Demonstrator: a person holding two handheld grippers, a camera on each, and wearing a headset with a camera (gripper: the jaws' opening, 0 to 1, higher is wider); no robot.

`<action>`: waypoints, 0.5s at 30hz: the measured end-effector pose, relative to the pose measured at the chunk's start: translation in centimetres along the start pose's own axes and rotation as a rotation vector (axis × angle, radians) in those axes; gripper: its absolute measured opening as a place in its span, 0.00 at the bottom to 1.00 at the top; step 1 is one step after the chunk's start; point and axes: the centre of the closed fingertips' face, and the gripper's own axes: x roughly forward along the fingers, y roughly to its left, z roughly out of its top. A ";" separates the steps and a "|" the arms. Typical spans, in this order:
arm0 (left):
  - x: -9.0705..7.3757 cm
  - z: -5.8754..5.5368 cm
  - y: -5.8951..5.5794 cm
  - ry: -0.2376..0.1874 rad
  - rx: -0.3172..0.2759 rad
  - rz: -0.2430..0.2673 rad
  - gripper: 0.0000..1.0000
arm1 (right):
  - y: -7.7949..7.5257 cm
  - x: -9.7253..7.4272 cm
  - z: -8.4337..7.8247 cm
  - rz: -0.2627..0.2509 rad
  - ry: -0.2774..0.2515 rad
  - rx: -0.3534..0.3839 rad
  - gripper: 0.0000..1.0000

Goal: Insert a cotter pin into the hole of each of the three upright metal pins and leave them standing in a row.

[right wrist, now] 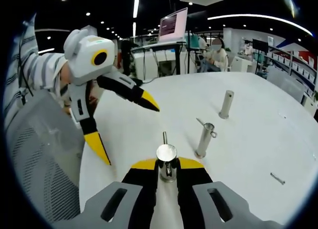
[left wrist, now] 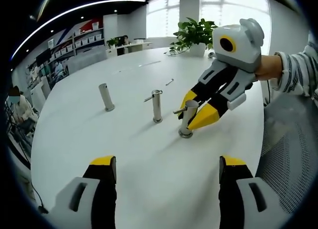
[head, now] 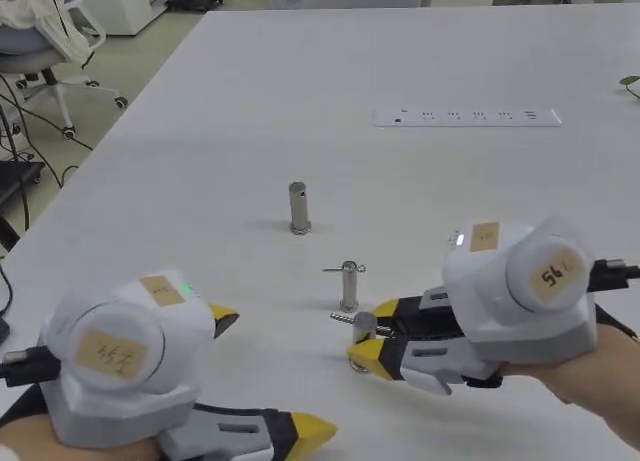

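Upright silver metal pins (head: 298, 208): three
Thin wire cotter pins (head: 343, 270): three
Long white power strip (head: 466, 117): one

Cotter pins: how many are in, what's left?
Done: the middle pin has a cotter pin through its top. In hand: the right gripper is shut on the near pin, with a second cotter pin sticking out of it; I cannot tell if it is fully through. To do: the far pin is bare, a loose cotter pin lies on the table, and the left gripper is open.
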 end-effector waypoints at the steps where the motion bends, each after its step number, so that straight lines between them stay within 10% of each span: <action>1: 0.0 0.0 0.0 -0.004 -0.008 -0.001 0.87 | 0.0 0.0 0.0 0.001 0.001 0.000 0.16; 15: -0.1 -0.4 -0.6 -0.010 -0.038 -0.016 0.93 | -0.4 0.0 0.0 -0.003 0.020 -0.039 0.14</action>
